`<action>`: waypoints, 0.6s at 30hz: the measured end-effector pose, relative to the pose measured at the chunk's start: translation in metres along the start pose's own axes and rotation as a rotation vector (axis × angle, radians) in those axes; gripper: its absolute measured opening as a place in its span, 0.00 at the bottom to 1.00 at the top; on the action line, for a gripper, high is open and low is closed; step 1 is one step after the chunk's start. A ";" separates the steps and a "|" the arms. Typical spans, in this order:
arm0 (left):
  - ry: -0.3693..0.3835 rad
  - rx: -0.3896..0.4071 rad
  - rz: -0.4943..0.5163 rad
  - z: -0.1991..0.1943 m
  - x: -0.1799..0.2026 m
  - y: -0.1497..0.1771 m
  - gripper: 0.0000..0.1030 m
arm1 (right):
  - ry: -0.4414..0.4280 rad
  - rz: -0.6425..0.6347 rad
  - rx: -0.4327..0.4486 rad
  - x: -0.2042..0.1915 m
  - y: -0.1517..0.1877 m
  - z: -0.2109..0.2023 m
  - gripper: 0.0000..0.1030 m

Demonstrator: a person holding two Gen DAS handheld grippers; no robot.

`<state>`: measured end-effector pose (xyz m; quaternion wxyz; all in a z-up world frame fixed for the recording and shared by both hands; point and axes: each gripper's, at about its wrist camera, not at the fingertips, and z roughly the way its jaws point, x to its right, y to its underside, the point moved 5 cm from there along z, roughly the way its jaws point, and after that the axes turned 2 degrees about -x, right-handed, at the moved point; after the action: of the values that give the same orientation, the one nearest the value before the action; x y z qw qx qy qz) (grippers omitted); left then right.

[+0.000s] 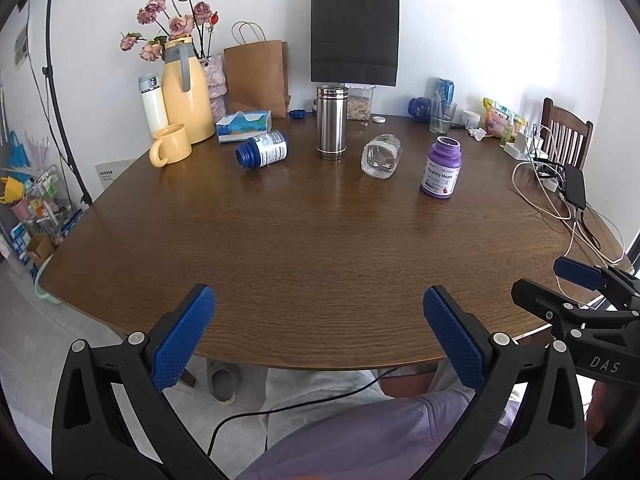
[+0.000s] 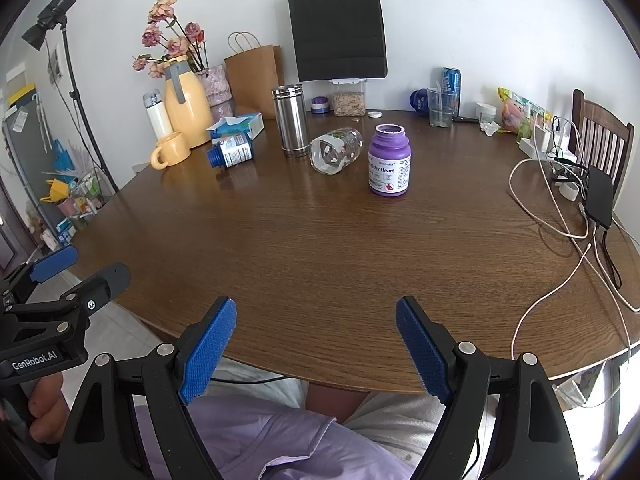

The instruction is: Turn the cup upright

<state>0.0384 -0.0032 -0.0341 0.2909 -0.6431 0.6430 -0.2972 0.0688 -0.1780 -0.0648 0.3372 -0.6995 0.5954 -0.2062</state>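
Note:
A clear glass cup (image 1: 381,156) lies on its side on the brown table (image 1: 304,240), mouth towards me, between a steel canister (image 1: 331,123) and a purple bottle (image 1: 441,169). In the right wrist view the cup (image 2: 336,150) shows printed patterns and lies left of the purple bottle (image 2: 389,166). My left gripper (image 1: 319,338) is open and empty at the table's near edge. My right gripper (image 2: 316,346) is open and empty at the near edge too, far from the cup. Each gripper shows at the side of the other's view.
A blue bottle (image 1: 263,150) lies on its side at the left. A yellow mug (image 1: 170,145), yellow jug (image 1: 186,92), tissue box (image 1: 244,125) and paper bags stand behind. Cables (image 1: 560,196) and a black power bank (image 1: 575,186) lie at the right.

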 end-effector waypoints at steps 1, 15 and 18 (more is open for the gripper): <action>0.000 0.000 0.000 0.000 0.000 0.000 1.00 | -0.001 -0.001 0.000 0.000 0.001 0.001 0.83; -0.001 -0.012 0.004 0.005 0.002 0.006 1.00 | -0.001 -0.001 -0.004 0.001 0.002 0.001 0.83; 0.000 -0.012 0.005 0.005 0.002 0.006 1.00 | 0.000 0.000 -0.006 0.001 0.002 0.002 0.83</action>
<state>0.0388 -0.0055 -0.0420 0.2879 -0.6433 0.6463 -0.2925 0.0690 -0.1788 -0.0679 0.3352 -0.7005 0.5958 -0.2047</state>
